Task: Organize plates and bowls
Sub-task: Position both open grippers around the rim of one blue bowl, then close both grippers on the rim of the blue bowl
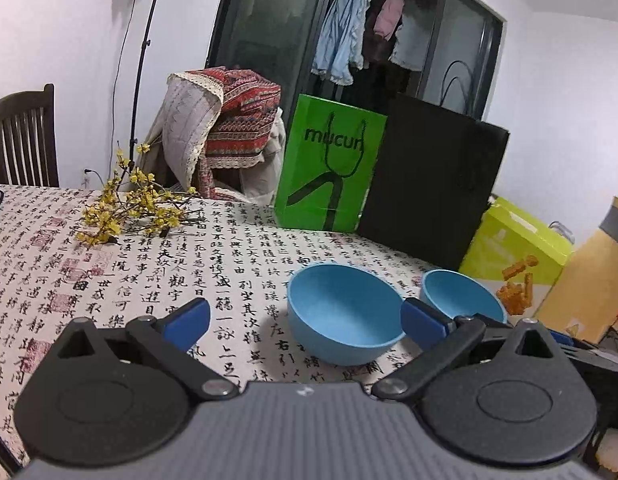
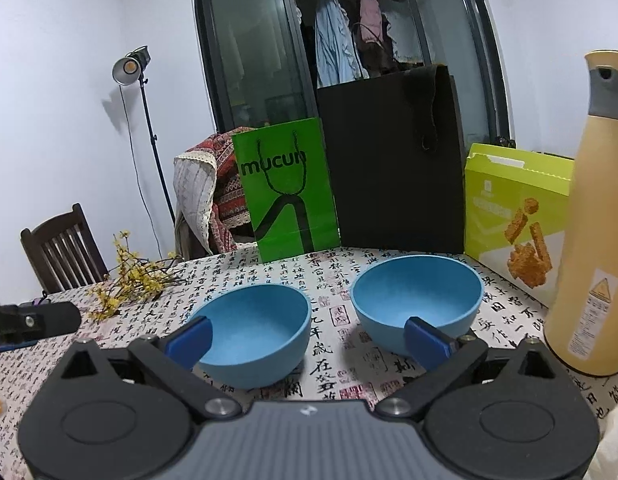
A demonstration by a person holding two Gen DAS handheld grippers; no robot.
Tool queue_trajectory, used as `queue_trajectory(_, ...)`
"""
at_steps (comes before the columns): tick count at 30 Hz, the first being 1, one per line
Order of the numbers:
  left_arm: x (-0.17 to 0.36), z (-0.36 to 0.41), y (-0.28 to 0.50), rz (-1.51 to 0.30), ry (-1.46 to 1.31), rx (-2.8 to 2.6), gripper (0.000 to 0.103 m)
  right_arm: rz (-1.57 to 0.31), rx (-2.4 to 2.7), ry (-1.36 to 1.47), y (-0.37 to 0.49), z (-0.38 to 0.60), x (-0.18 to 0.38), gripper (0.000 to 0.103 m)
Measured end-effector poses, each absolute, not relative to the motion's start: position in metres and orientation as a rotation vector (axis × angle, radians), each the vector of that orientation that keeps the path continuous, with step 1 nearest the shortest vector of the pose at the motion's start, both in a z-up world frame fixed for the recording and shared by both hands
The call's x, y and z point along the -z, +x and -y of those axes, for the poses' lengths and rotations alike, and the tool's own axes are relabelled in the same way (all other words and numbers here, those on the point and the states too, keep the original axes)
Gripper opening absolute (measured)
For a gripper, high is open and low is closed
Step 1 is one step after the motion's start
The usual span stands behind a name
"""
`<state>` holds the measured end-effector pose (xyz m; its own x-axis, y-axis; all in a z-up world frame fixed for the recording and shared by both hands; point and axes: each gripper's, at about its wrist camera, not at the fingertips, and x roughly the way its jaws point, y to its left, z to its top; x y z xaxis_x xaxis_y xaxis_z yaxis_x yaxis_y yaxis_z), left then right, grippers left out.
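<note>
Two matte blue bowls: left bowl, right bowl, upright, empty, apart. Left gripper, right gripper fingers spread, unloaded.

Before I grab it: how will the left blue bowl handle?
The left blue bowl looks matte, thin-walled, so probably light, stiff, not slippery. Its rounded underside may rock if nudged. Standing apart from the right blue bowl, it could slide on the tablecloth.

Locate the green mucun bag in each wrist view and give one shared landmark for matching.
Left wrist: green mucun bag stands centre, at the table's far edge.
Right wrist: green mucun bag stands centre-left, behind the bowls.
Shared landmark: the black bag stands immediately right of it in both.
</note>
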<state>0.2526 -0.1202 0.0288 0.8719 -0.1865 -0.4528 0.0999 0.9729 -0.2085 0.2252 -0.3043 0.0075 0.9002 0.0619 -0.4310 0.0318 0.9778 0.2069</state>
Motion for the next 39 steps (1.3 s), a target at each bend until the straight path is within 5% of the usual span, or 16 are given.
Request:
queue_trajectory(17,-0.018,0.137,0.324,-0.61,-0.197,0.081,0.103,-0.558,-0.004,0.221,0.295,0.313,0.003,0.084)
queue_trajectory(30,0.001,0.142,0.377,-0.677,-0.185,0.005,0.103,-0.684,-0.032,0.232,0.342,0.317,0.024,0.045)
queue_trajectory(39,0.022,0.146,0.406,-0.728,-0.159,-0.041,0.103,-0.746,-0.041,0.258,0.362,0.321,0.038,0.032)
